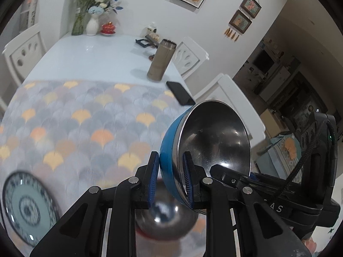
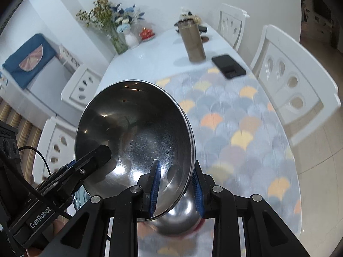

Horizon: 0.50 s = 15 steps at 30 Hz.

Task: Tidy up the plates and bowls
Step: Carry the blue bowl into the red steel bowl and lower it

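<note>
A steel bowl with a blue outside (image 1: 205,147) is held in the air, tilted on edge, over the patterned mat. My left gripper (image 1: 171,177) is shut on one side of its rim and my right gripper (image 2: 175,188) is shut on the other side; the bowl's steel inside (image 2: 137,137) faces the right wrist camera. Each gripper shows in the other's view: the right one (image 1: 227,175) and the left one (image 2: 94,160). Below lies a second steel bowl (image 1: 165,218), also seen in the right wrist view (image 2: 180,220). A blue-patterned plate (image 1: 25,207) lies at the mat's near left.
A tan tumbler (image 1: 159,61) and a black phone (image 1: 180,93) stand past the mat (image 1: 85,117) on the white table (image 1: 96,57). Flower vases (image 1: 92,19) and a red dish (image 1: 108,29) are at the far end. White chairs (image 2: 295,85) line the sides.
</note>
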Motion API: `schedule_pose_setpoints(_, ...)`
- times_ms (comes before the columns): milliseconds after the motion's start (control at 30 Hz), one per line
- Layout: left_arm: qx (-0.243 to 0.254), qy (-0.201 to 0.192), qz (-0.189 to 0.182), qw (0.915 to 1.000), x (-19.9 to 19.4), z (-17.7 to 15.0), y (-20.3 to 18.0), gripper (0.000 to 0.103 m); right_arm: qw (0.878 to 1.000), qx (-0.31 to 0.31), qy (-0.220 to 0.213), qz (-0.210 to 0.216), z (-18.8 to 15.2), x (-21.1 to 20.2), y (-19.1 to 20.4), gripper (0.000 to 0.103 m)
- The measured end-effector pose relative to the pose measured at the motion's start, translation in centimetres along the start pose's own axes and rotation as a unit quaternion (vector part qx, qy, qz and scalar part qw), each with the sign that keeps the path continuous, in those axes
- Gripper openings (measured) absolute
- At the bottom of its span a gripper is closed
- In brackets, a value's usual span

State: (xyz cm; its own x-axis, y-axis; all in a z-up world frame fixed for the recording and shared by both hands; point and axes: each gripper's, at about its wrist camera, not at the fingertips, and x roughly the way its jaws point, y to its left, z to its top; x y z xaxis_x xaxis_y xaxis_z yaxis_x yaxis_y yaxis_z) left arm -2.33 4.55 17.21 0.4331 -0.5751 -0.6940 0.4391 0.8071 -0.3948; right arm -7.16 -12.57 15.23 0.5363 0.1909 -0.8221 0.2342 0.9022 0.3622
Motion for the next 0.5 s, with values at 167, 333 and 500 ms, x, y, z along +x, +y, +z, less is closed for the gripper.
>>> schedule_pose_setpoints(167,-0.031,0.026,0.004,0.9992,0.4,-3.5,1.0,0.019,0.999,0.004,0.047,-0.002,-3.5,1.3,-0.7,0.028)
schedule_pose_setpoints(333,-0.047,0.053,0.012,0.9974,1.8,-5.6,1.9,0.019,0.997,0.006,0.075,-0.009,-5.4,2.9,-1.3,0.028)
schedule_pose_setpoints(500,-0.029,0.064,0.029,0.9971,2.5,-6.8,1.6,0.019,0.996,0.008,0.089,-0.018,-5.8,4.0,-1.5,0.028)
